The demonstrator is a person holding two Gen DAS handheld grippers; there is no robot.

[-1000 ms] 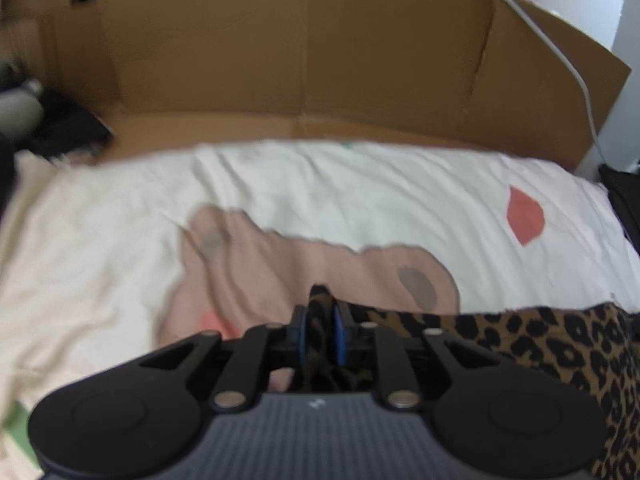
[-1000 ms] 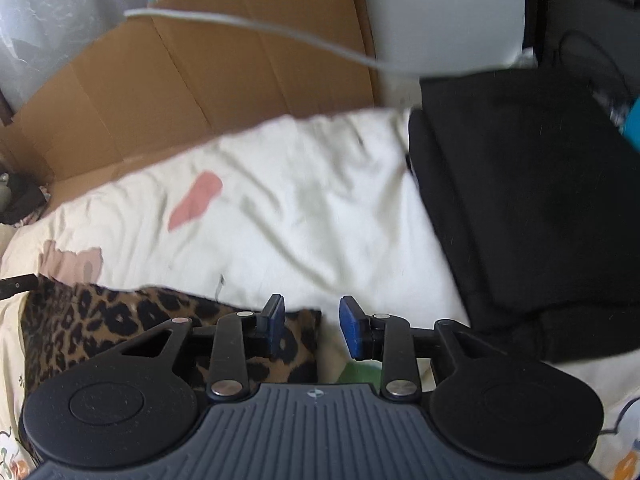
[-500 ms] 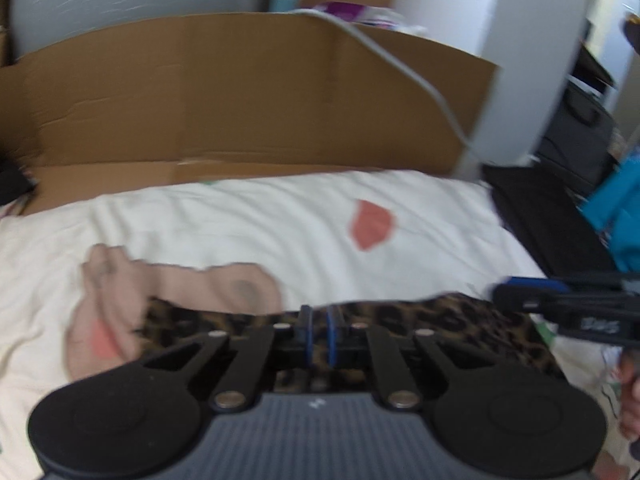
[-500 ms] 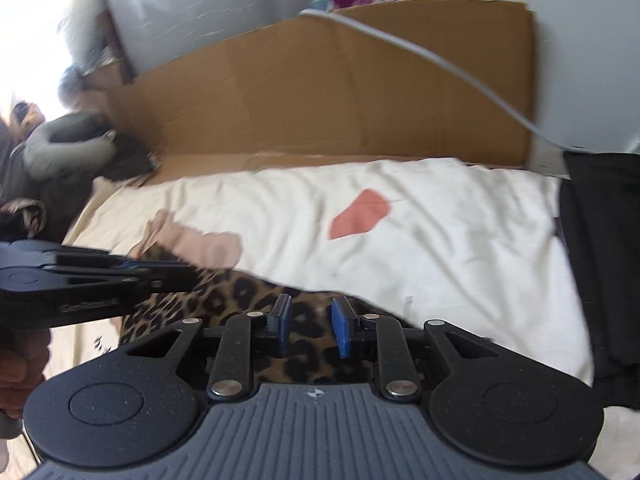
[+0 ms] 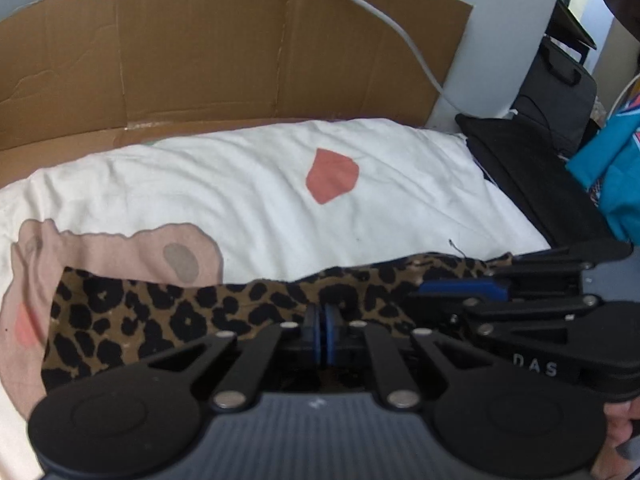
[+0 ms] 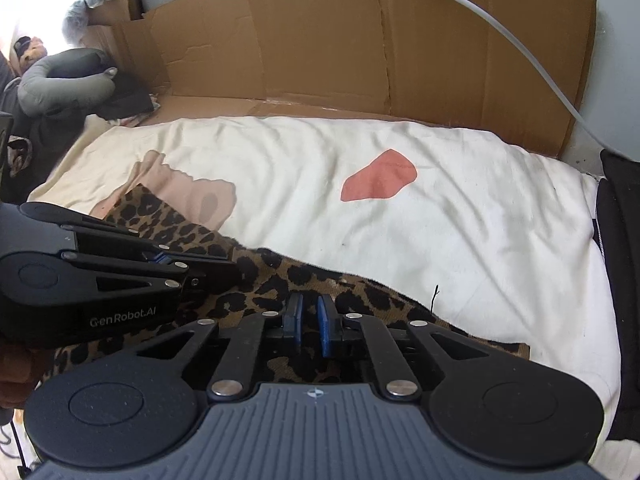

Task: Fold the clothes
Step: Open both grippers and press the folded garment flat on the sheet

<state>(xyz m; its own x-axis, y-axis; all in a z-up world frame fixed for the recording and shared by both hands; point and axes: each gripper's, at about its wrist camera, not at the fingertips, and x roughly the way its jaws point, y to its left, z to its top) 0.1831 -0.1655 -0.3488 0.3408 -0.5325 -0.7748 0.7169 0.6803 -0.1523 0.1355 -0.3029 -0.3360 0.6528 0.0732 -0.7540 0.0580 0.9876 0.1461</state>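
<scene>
Leopard-print brown and black cloth (image 5: 168, 312) lies in a long strip across the cream bedsheet with pink and red patches (image 5: 248, 184), and we hold it at two places along its near edge. Our left hand-held gripper (image 5: 320, 334) is clenched on it: the blue pads (image 5: 310, 332) stand almost together with a fold of the print pinched between them. Our right hand-held gripper (image 6: 307, 326) sits just beside it, to the right in the left wrist view, where it shows at (image 5: 460, 290). Its jaws are closing, and a narrow gap shows between its blue fingers (image 6: 325, 328) with the leopard cloth lying in and under that gap; we cannot tell whether the pads press it.

Ahead of both grippers the far edge of the cloth runs wavy and uneven, and beyond it the sheet lies bare up to the brown corrugated cardboard wall (image 6: 360, 40), which stands upright along the far side. That stretch is the open room. To the left of the left gripper the cloth's end overlaps the pale pink patch. To the right of the right gripper the cloth's edge stops short of a dark black folded fabric pile (image 5: 532, 168) at the sheet's border. A white cable (image 6: 520, 44) hangs slantwise in front of the cardboard.
</scene>
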